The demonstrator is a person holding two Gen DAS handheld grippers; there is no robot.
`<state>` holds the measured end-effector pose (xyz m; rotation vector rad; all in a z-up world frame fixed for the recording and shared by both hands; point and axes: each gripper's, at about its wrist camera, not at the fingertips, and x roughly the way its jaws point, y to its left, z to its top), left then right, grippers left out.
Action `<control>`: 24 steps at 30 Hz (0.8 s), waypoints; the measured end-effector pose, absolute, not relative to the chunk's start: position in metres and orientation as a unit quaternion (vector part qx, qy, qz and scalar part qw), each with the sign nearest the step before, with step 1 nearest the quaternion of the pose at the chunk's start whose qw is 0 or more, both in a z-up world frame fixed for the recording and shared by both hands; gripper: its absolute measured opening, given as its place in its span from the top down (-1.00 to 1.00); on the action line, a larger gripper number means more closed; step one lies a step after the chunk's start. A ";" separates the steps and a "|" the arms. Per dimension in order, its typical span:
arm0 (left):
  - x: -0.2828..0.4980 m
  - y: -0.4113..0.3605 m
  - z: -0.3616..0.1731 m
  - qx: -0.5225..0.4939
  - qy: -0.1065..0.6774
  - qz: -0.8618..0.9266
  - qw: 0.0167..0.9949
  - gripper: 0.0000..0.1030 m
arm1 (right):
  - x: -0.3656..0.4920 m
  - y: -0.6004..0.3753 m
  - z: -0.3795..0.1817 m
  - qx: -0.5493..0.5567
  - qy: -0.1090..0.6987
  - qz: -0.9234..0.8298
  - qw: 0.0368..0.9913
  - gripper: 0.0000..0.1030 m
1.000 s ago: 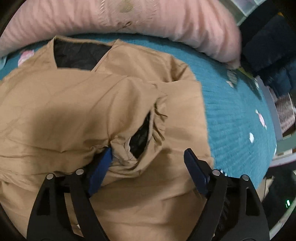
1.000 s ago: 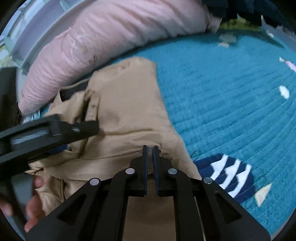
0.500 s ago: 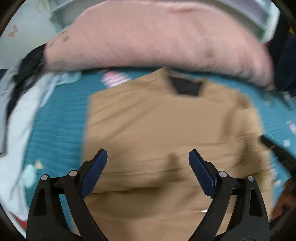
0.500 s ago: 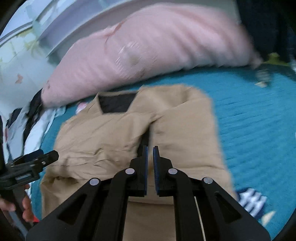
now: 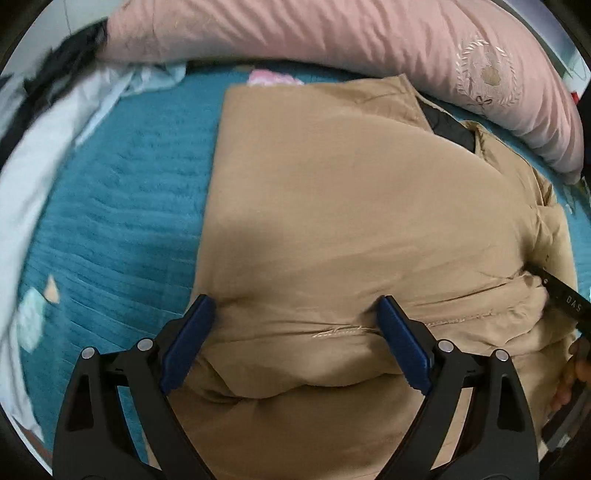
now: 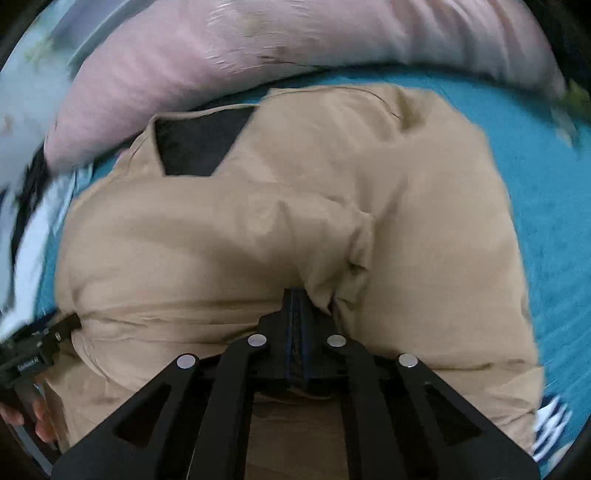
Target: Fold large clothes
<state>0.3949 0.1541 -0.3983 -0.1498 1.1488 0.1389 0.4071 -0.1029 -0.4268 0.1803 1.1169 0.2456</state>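
A tan jacket (image 5: 351,221) with a dark lining at the collar (image 5: 448,127) lies on a teal bedspread, sleeves folded in. My left gripper (image 5: 295,321) is open, its blue pads straddling the jacket's lower left part near a seam. My right gripper (image 6: 297,295) is shut, its tips at a bunched fold of the jacket (image 6: 332,240) by the sleeve cuff; whether it pinches cloth is unclear. The right gripper's tip also shows at the right edge of the left wrist view (image 5: 561,291).
A long pink pillow (image 5: 332,33) lies along the far edge of the teal bedspread (image 5: 122,206). White and dark clothes (image 5: 44,122) are piled at the left. A navy striped cloth (image 6: 550,421) peeks out at the jacket's right.
The left gripper let go of the sleeve cuff, swung left and now sits low at the jacket's left lower part. The right gripper stayed shut and moved forward onto the jacket's middle.
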 end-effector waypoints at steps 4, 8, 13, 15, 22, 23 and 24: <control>0.399 0.160 -0.405 -0.088 0.545 0.062 0.832 -0.78 | 0.409 -0.093 -0.427 0.054 0.530 0.106 0.840 1.00; 0.397 0.162 -0.403 -0.090 0.541 0.060 0.834 -0.78 | 0.412 -0.095 -0.424 0.073 0.535 0.113 0.834 1.00; 0.394 0.175 -0.385 -0.129 0.535 0.040 0.834 -0.79 | 0.412 -0.108 -0.407 0.099 0.530 0.162 0.827 0.81; 0.393 0.187 -0.375 -0.158 0.523 0.040 0.837 -0.79 | 0.410 -0.114 -0.393 0.105 0.517 0.186 0.829 0.56; 0.423 0.229 -0.357 -0.209 0.509 0.006 0.835 -0.79 | 0.424 -0.154 -0.358 0.109 0.488 0.186 0.846 -0.47; 0.432 0.232 -0.361 -0.198 0.514 0.003 0.835 -0.79 | 0.427 -0.163 -0.357 0.114 0.488 0.182 0.846 -0.51; 0.441 0.233 -0.366 -0.188 0.521 0.000 0.833 -0.79 | 0.433 -0.171 -0.358 0.100 0.496 0.161 0.848 -0.51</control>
